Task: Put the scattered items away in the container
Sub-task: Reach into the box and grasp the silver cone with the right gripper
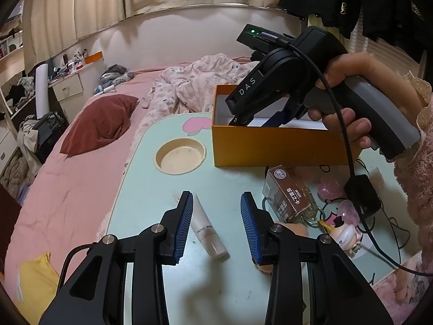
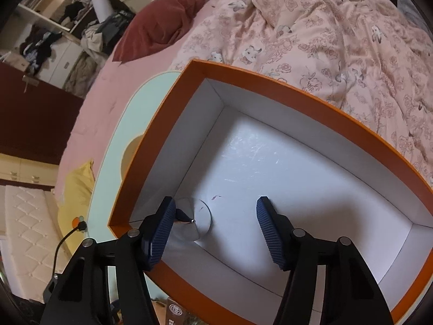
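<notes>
Left gripper (image 1: 216,211) hangs spread over the table (image 1: 151,189), a white tube (image 1: 207,233) lying between its jaws, untouched. Further back the right gripper (image 2: 213,224) sits spread inside the orange box (image 2: 173,92), a round silver disc (image 2: 199,223) on the floor by its left finger.

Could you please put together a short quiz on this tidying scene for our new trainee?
1. True or false: the orange box has its lid on.
2. Which thing lies on the table between the left gripper's fingers: (a) the white tube, (b) the brown packet, (c) the pink heart?
3. What does the right gripper hang over?

Key
1. False: the box is open.
2. (a), which no finger is seen pressing.
3. The box's white inside, where a round silver object lies beside its left finger; its fingers are apart and empty.
</notes>
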`<state>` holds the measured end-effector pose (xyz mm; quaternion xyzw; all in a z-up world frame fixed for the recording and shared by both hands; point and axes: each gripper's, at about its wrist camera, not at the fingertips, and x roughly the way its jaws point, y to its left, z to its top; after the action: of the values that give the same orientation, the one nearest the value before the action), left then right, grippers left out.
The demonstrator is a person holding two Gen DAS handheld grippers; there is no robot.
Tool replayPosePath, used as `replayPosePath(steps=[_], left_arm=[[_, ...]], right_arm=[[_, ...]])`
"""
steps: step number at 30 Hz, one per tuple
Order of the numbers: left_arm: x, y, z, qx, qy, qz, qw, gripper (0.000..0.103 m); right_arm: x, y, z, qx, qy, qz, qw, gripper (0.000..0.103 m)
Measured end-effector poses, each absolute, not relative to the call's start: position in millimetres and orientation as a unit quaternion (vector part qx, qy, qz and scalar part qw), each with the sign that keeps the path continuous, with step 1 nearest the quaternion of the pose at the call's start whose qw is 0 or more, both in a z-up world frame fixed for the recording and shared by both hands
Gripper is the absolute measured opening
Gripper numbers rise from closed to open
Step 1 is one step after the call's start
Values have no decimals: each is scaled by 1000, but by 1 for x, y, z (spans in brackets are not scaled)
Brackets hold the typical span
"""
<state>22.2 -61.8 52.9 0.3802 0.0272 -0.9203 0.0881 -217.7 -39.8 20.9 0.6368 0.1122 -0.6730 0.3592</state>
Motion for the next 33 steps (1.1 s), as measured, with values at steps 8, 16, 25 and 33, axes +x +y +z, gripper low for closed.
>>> replayPosePath(steps=[8,16,25,33], left_arm=[[22,-60,53,381,24,-920,85,38],[24,-59,53,381,25,-920,87,38],[24,-54,52,383,9,-920,83,38],[23,-55,52,379,24,-922,77,38]], right_arm=[[-214,-42,29,618,161,-694,332,42],[-202,-50,29,610,165,-698,337,63],[-209,-47,16,668,189,-655,299,65],[-212,-39,14,673,209,-652,280,51]])
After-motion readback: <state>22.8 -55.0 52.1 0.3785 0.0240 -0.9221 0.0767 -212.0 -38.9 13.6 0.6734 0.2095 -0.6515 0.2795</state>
